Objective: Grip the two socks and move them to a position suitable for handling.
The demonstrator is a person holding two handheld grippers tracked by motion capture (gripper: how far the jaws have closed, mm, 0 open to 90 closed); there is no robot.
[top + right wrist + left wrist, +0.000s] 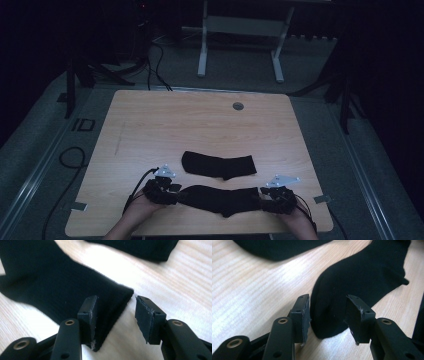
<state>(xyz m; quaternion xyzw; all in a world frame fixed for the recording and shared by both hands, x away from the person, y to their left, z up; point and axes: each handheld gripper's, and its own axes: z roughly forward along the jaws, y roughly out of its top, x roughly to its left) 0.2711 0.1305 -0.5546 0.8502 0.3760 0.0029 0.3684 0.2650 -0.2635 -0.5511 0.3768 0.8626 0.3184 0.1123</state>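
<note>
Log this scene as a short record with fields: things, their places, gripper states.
surface: wooden table
near sock: black, flat, stretched between both grippers
far sock: black, flat, apart from the near one
left gripper: open, toe end between its jaws
right gripper: open, cuff end between its jaws

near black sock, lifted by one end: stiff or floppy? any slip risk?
Likely floppy: the near black sock lies flat and limp on the table, so it should droop. Probably light, being thin knit. Slip seems unlikely, since the fabric looks ribbed.
</note>
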